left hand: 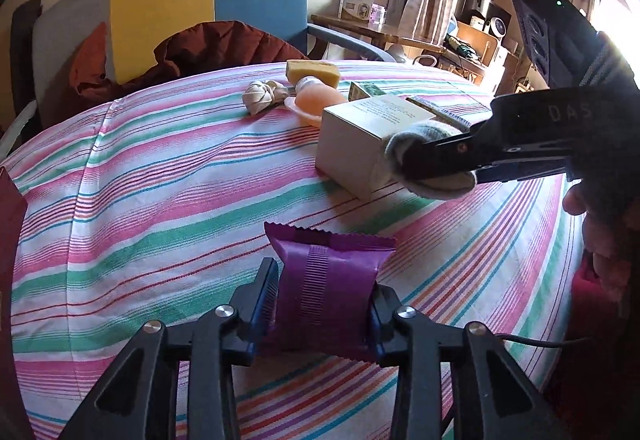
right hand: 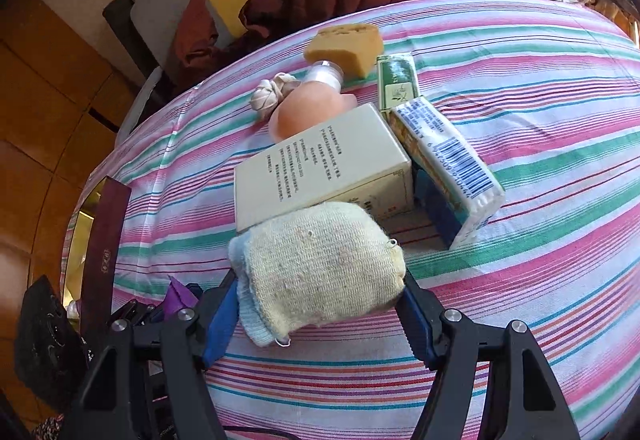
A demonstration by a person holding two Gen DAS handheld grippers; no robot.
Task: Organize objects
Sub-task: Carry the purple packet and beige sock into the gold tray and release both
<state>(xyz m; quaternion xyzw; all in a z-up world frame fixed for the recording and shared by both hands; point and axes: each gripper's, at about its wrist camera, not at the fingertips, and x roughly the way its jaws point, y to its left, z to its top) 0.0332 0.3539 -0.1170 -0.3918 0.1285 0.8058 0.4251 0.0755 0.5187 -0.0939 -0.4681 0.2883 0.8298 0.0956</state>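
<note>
- Your left gripper (left hand: 325,304) has its jaws shut on the purple packet (left hand: 326,280) – the pads press its two short sides, and the packet lies on the striped cloth (left hand: 160,208) of the counter.
- Your right gripper (right hand: 320,300) holds a cream knitted sock bundle (right hand: 320,272) squeezed between its jaws at about half width, lifted above the cloth.
- Just beyond the sock bundle stands a white box (right hand: 320,164), with a blue-and-white tissue pack (right hand: 448,160) leaning against its right side and a green box (right hand: 396,80) behind that.
- Farther back lie a peach bottle (right hand: 308,112), a small white knotted bundle (right hand: 268,94) and a yellow sponge (right hand: 344,44).
- In the left wrist view the right gripper and its sock bundle hang in front of the white box – beyond the purple packet and to its right.
</note>
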